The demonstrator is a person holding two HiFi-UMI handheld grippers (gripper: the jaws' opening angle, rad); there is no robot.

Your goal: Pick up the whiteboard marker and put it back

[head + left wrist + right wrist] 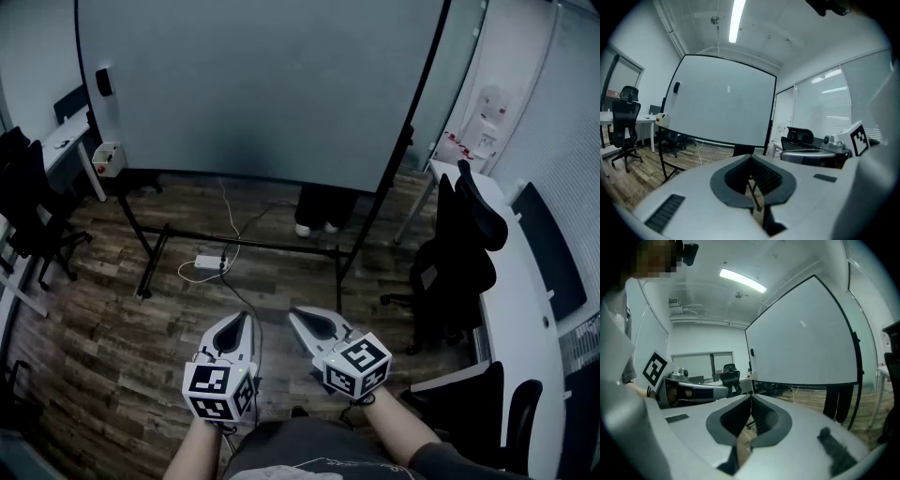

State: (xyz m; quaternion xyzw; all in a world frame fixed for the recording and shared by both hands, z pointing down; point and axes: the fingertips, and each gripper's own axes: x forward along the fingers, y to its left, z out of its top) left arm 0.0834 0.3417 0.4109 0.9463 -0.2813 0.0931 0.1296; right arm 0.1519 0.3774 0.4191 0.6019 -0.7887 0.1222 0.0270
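whiteboard: blank whiteboard (262, 84) on a black stand, the landmark for all the lines below
far left: black office chair (28, 220), left of the whiteboard
box: white box with a red button (108, 157), at the whiteboard's lower left corner
marker: small black piece (101, 82) on the whiteboard's upper left edge; too small to tell if it is the whiteboard marker
floor: white power strip (208, 262) under the whiteboard
left tool: left gripper (246, 321) low in front of the whiteboard, well apart from it; jaws pressed tip to tip, nothing between them
right tool: right gripper (292, 315) just beside it; jaws closed the same way, empty
shoes: white shoes (317, 228) behind the whiteboard's lower edge
far right: black chairs (464, 253) at a white desk (511, 309), right of the whiteboard
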